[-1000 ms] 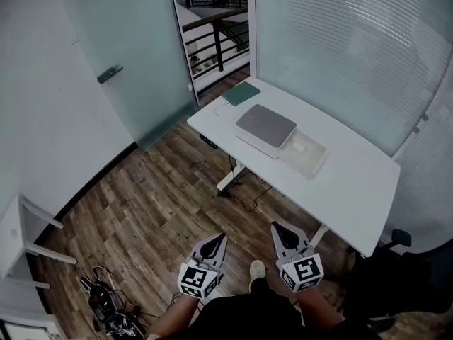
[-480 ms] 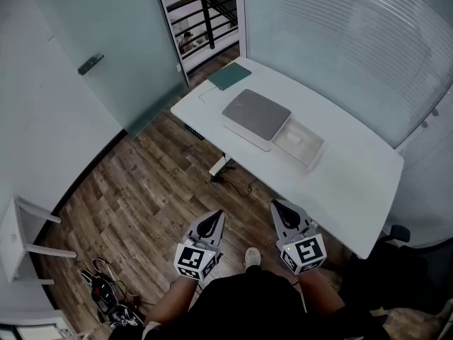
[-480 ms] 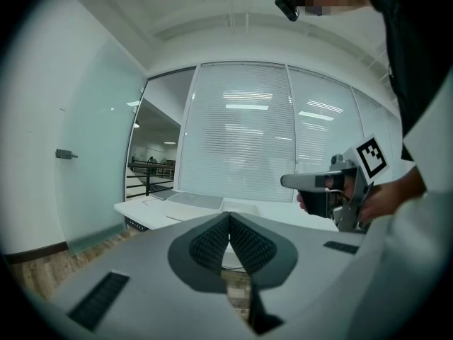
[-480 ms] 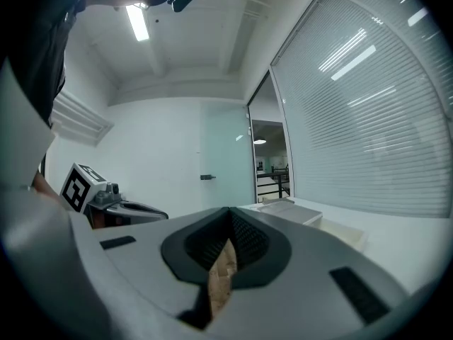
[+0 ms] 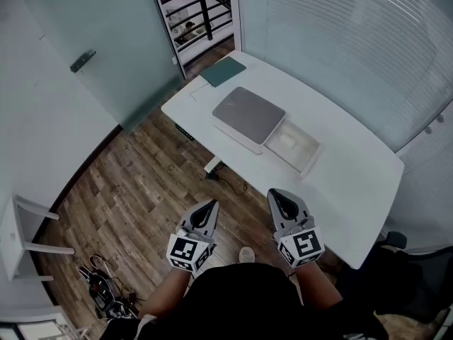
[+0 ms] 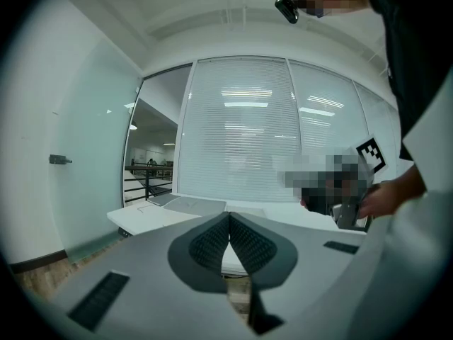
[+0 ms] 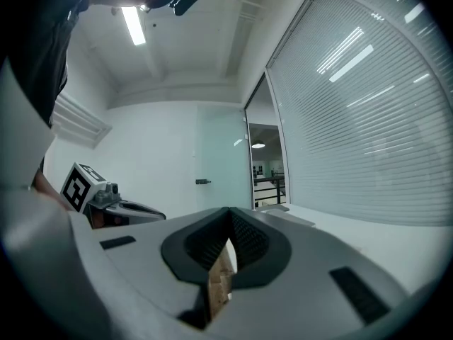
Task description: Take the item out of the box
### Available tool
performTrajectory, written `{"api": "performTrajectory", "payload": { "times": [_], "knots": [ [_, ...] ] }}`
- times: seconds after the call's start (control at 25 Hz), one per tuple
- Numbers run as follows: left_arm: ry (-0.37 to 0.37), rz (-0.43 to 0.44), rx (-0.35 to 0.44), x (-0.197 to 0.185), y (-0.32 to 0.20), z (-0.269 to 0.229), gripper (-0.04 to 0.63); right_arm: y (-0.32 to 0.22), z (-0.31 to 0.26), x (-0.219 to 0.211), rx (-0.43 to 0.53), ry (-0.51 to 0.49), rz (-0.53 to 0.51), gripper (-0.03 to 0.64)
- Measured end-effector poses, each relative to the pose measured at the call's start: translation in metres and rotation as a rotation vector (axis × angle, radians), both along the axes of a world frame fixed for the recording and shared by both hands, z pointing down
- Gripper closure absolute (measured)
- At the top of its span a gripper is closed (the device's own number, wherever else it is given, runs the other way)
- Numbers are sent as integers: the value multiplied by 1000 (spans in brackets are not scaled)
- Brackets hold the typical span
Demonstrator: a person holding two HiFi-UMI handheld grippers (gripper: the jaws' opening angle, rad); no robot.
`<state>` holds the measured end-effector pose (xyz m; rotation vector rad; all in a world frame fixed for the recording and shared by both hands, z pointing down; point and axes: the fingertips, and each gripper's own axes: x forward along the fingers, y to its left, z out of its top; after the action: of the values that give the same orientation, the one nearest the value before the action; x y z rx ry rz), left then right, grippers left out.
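Observation:
A flat box stands on the white table [image 5: 354, 183] in the head view. Its grey lid [image 5: 249, 115] is slid toward the far left, baring a pale white inside [image 5: 291, 146] whose contents I cannot make out. Both grippers are held over the wooden floor, short of the table's near edge. My left gripper [image 5: 211, 205] is shut and empty; in the left gripper view its pads meet at the tip [image 6: 228, 217], with the grey lid [image 6: 192, 205] far ahead. My right gripper [image 5: 273, 194] is also shut with nothing in it, its jaws closed together [image 7: 230, 211].
A green notebook [image 5: 223, 71] lies at the table's far corner. A frosted glass door with a handle [image 5: 83, 60] stands to the left, with a railing beyond the doorway. Cables [image 5: 102, 292] lie on the floor at lower left, beside a white frame [image 5: 25, 229]. A dark chair [image 5: 396, 241] is at right.
The person has stepped toward the table, so it sits nearer in the head view. Both grippers have moved forward with the person and stayed shut.

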<state>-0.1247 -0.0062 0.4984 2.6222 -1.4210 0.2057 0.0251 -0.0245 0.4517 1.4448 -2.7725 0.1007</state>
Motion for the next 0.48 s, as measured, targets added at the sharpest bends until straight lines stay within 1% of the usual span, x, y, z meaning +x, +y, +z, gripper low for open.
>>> {"api": "performTrajectory", "payload": {
  "times": [0.12,0.28,0.4,0.48],
  "knots": [
    [1,-12,-8,3,-11,2,583,-12,-1,14,10,-1,16,611],
    [5,-37,6,1,-30,-1,583,-24,5,30,-16,-17,38,611],
    [5,-64,15,-6,-50,-2,583,-36,8,35,-22,-24,47,611],
    [4,-67,16,-8,-62,0,583,-42,9,37,-16,-18,52,611]
  ]
}}
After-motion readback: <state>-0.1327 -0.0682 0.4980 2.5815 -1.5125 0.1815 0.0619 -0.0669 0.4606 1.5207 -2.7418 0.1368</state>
